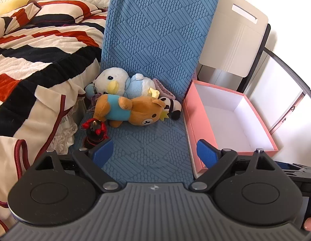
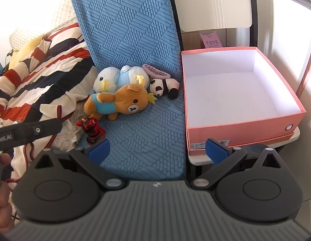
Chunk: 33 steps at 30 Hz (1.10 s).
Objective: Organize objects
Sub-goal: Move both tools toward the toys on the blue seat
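On a blue padded chair seat [image 1: 147, 148] [image 2: 143, 140] lies a pile of toys: a brown bear [image 1: 131, 110] [image 2: 119, 102] in a blue shirt, a white and blue penguin [image 1: 119, 82] [image 2: 115, 78], a small panda [image 1: 173, 106] [image 2: 163, 86], a pink comb [image 1: 165, 90] [image 2: 155, 73] and a red and black figure [image 1: 95, 132] [image 2: 92, 129]. An empty pink box [image 1: 231, 116] [image 2: 235, 92] stands right of the chair. My left gripper [image 1: 155, 152] and right gripper [image 2: 158, 151] hang open above the seat's front, nothing between their fingers.
A bed with a red, black and cream striped blanket [image 1: 35, 64] [image 2: 39, 76] borders the chair on the left. Behind the box stand a white chair back [image 1: 235, 40] and a black frame [image 1: 255, 56]. The left gripper's body [image 2: 29, 132] shows at the right view's left edge.
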{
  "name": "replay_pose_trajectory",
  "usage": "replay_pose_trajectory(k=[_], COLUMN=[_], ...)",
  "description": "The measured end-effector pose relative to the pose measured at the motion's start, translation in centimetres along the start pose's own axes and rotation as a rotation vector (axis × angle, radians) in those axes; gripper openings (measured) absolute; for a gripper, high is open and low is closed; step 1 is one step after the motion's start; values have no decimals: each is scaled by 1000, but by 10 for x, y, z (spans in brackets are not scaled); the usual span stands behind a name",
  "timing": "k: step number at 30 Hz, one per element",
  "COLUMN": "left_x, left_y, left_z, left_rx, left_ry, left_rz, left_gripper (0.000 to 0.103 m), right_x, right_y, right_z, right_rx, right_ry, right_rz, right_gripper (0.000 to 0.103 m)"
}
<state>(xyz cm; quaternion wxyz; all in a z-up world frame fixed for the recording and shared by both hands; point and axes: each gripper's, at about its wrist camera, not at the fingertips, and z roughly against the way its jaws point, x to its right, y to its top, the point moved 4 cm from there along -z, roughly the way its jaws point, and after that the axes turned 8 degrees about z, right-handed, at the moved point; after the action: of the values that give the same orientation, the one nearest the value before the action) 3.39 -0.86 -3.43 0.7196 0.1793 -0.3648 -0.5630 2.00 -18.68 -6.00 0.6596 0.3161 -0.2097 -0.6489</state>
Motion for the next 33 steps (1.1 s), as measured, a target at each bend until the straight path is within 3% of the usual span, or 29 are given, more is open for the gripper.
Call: replay_pose_trajectory(k=[33], left_x=[-11], left_y=[6], left_z=[11], left_rx=[30], left_ry=[-2], left_rz=[12], left_gripper=[93], right_x=[-4], right_y=[2], right_z=[-2], right_rx=[-24], right_ry=[21], right_rz=[-7], right_gripper=[103])
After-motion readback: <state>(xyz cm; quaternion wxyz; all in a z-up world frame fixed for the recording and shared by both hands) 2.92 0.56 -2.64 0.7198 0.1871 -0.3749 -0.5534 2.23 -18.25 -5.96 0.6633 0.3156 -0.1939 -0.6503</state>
